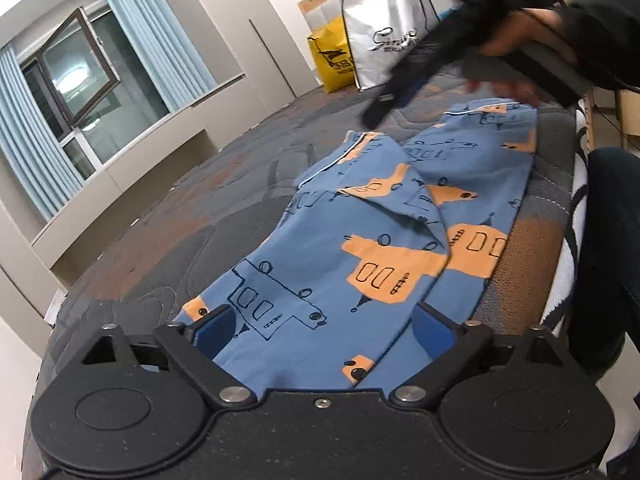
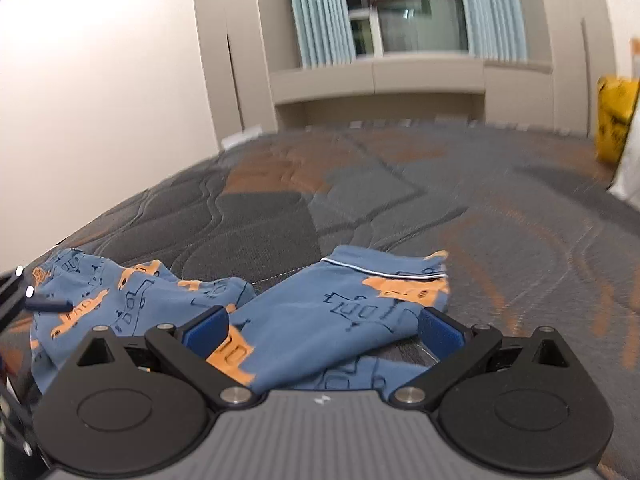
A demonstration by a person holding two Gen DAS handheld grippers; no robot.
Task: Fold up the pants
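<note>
Blue pants [image 1: 360, 248] with orange and outlined vehicle prints lie on a grey and orange quilted mattress [image 1: 208, 216], legs spread apart toward the far end. My left gripper [image 1: 324, 328] is open, its blue pads either side of the near end of the pants, holding nothing. In the right wrist view the pants [image 2: 328, 312] lie just ahead, one leg with a white-piped cuff [image 2: 384, 272] folded across. My right gripper [image 2: 324, 328] is open above that leg, empty. The right gripper also shows in the left wrist view [image 1: 384, 108], held in a hand above the far leg.
A white shopping bag [image 1: 384, 32] and a yellow bag [image 1: 332, 60] stand at the mattress's far end; the yellow bag also shows in the right wrist view [image 2: 616, 120]. A window with blue curtains [image 1: 80, 80] is beyond the bed. The person's dark-clothed leg [image 1: 608, 240] is by the right mattress edge.
</note>
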